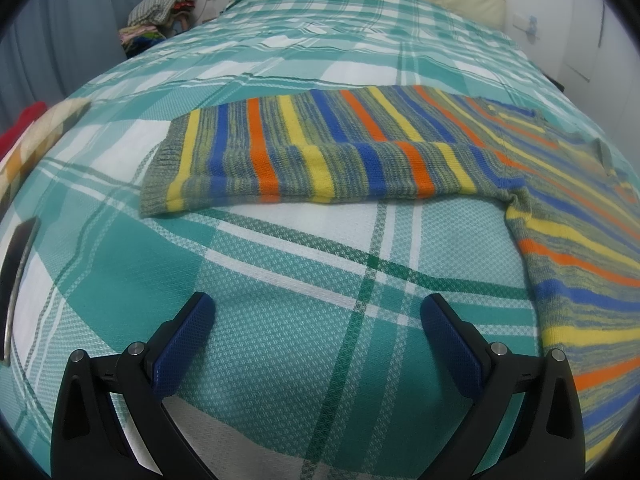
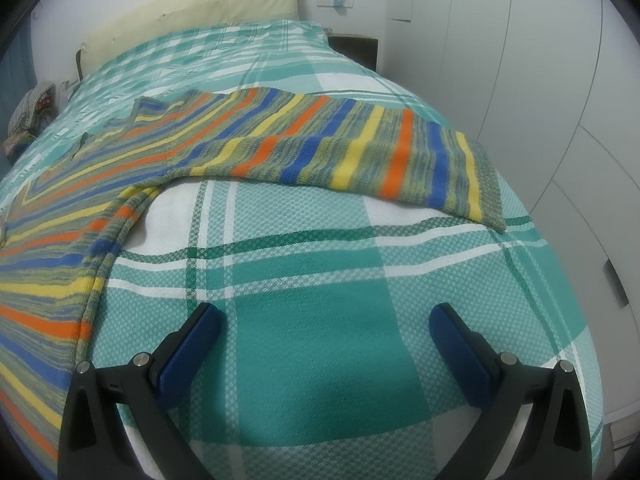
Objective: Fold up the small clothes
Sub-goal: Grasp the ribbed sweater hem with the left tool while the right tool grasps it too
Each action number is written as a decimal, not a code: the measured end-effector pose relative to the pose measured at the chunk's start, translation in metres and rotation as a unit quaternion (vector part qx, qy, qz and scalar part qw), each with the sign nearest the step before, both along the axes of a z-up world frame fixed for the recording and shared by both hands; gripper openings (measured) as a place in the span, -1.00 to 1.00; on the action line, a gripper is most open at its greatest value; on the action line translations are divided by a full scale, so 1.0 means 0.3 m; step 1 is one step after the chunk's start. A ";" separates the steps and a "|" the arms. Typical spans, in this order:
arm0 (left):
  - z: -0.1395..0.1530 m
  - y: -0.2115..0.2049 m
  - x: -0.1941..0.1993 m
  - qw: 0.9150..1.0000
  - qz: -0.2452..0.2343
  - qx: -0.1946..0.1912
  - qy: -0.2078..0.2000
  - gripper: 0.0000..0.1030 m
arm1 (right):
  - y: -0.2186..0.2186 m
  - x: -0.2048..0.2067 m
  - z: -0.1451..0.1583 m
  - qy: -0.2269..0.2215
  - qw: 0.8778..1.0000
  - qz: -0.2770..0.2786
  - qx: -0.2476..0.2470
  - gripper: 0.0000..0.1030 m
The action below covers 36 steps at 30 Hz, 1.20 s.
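Striped sweater (image 1: 320,152) flat mid-bed: soft, limp knit. Grasp sleeve cuffs. Left gripper (image 1: 318,320), right gripper (image 2: 324,330): jaws apart, empty.

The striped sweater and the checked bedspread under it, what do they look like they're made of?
Striped sweater: probably knitted wool or acrylic yarn, matte, with visible ribbed cuffs. Green-and-white checked bedspread: probably woven cotton, matte, with a fine waffle-like texture.

left gripper (image 1: 318,314): jaws spread wide, holding nothing, blue pads facing inward
right gripper (image 2: 325,322): jaws spread wide, holding nothing, hovering low
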State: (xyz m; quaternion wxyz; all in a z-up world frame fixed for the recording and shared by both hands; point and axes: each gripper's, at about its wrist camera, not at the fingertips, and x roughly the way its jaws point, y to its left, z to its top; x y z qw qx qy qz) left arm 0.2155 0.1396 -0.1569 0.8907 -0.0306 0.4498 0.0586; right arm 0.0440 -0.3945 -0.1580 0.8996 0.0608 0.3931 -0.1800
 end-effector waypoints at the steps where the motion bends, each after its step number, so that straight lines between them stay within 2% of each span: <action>1: 0.000 -0.002 0.000 1.000 0.000 0.000 0.000 0.99 | 0.000 -0.001 0.000 0.000 1.000 0.000 0.000 1.00; 5: 0.001 0.005 0.009 1.000 0.001 -0.015 0.010 0.99 | 0.000 -0.001 0.000 -0.001 1.000 0.000 0.002 1.00; 8: 0.056 0.021 -0.027 0.999 -0.013 -0.027 0.042 0.95 | -0.002 -0.006 0.012 0.000 1.000 0.006 0.011 0.99; 10: 0.127 0.032 -0.105 0.995 -0.050 -0.057 0.060 0.94 | -0.005 -0.028 0.060 0.025 0.998 0.035 0.039 0.93; 12: 0.192 0.032 -0.237 0.988 -0.106 -0.091 0.066 0.96 | 0.015 -0.104 0.138 0.035 0.993 0.080 0.077 0.88; 15: 0.191 -0.013 -0.437 0.973 -0.171 -0.105 0.111 0.97 | 0.098 -0.277 0.217 0.076 0.973 0.168 0.142 0.89; 16: 0.175 -0.038 -0.499 0.970 -0.185 -0.104 0.122 0.96 | 0.144 -0.345 0.209 0.106 0.960 0.193 0.171 0.89; 18: 0.144 -0.082 -0.573 0.966 -0.200 -0.103 0.131 0.94 | 0.221 -0.433 0.162 0.148 0.943 0.223 0.198 0.88; 19: 0.128 -0.104 -0.593 0.963 -0.206 -0.106 0.134 0.88 | 0.244 -0.455 0.142 0.158 0.940 0.228 0.199 0.86; 20: 0.115 -0.122 -0.604 0.962 -0.210 -0.106 0.136 0.67 | 0.272 -0.478 0.110 0.167 0.939 0.229 0.196 0.77; 21: 0.103 -0.144 -0.610 0.963 -0.213 -0.099 0.134 0.55 | 0.288 -0.487 0.078 0.172 0.938 0.226 0.197 0.69; 22: 0.097 -0.162 -0.612 0.964 -0.214 -0.086 0.132 0.43 | 0.294 -0.484 0.044 0.175 0.937 0.220 0.206 0.49; 24: 0.090 -0.188 -0.622 0.965 -0.221 -0.067 0.122 0.25 | 0.295 -0.469 -0.015 0.178 0.936 0.205 0.222 0.37; 25: 0.091 -0.192 -0.626 0.964 -0.226 -0.067 0.120 -0.14 | 0.300 -0.462 -0.033 0.172 0.938 0.203 0.221 0.24; 26: 0.090 -0.193 -0.629 0.961 -0.233 -0.080 0.124 -0.71 | 0.305 -0.449 -0.040 0.167 0.940 0.205 0.216 -0.12; 27: 0.087 -0.189 -0.630 0.956 -0.238 -0.105 0.133 -0.88 | 0.312 -0.446 -0.039 0.166 0.939 0.210 0.216 -0.47; 28: 0.089 -0.183 -0.632 0.955 -0.234 -0.119 0.135 -0.87 | 0.321 -0.444 -0.037 0.169 0.936 0.217 0.221 -0.91; 29: 0.094 -0.180 -0.637 0.956 -0.231 -0.123 0.133 -0.89 | 0.332 -0.446 -0.033 0.171 0.934 0.222 0.223 -0.92; 33: 0.120 -0.158 -0.666 0.951 -0.238 -0.143 0.137 -0.92 | 0.347 -0.470 0.006 0.186 0.938 0.220 0.194 -0.93; 36: 0.129 -0.162 -0.704 0.950 -0.251 -0.122 0.138 -0.92 | 0.359 -0.510 0.033 0.196 0.940 0.218 0.176 -0.93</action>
